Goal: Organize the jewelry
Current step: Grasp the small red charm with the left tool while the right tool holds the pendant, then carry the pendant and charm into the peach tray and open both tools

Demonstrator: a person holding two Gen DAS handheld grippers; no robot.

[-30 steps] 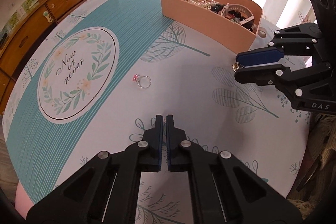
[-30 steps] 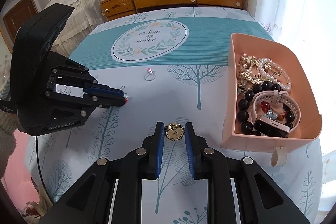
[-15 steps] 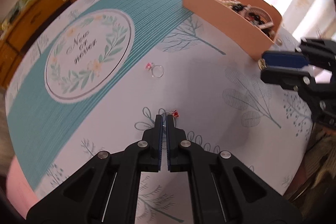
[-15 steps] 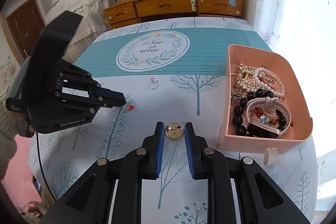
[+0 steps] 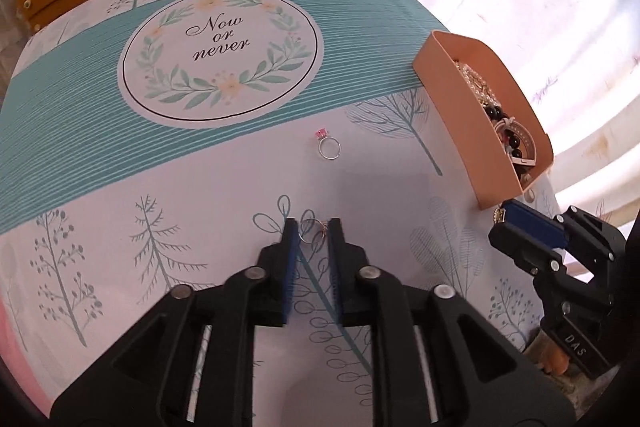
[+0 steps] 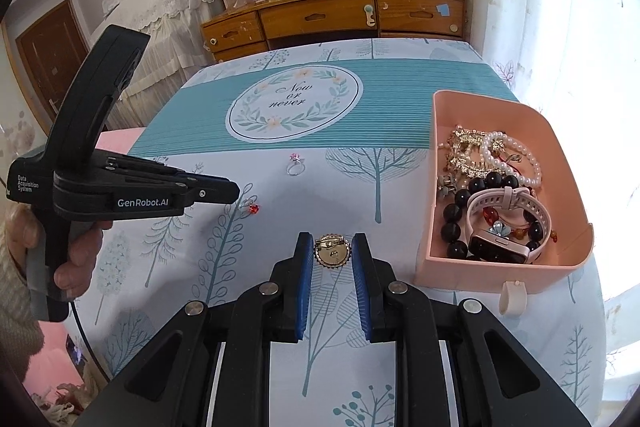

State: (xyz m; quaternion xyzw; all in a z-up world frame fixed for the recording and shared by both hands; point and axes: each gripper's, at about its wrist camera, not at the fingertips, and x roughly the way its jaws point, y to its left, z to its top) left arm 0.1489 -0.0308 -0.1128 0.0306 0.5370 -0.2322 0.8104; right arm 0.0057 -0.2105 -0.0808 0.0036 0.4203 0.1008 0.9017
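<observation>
Jewelry is mostly gathered in the pink tray at the worktop's right edge, while a gold brooch is clamped in the right gripper just beside the tray's near wall. A silver ring sits between the parted fingers of the left gripper, not visibly pinched, and a pink-stone ring lies loose farther out. The brooch should be carried over the tray's rim before being released, and the ring closed on gently across its band.

Your left gripper is black plastic, lettered "GenRobot.AI" in white, with a black cable below. Your right gripper has blue finger pads and silver screws. Your left hand shows bare skin and a beige knit sleeve.
</observation>
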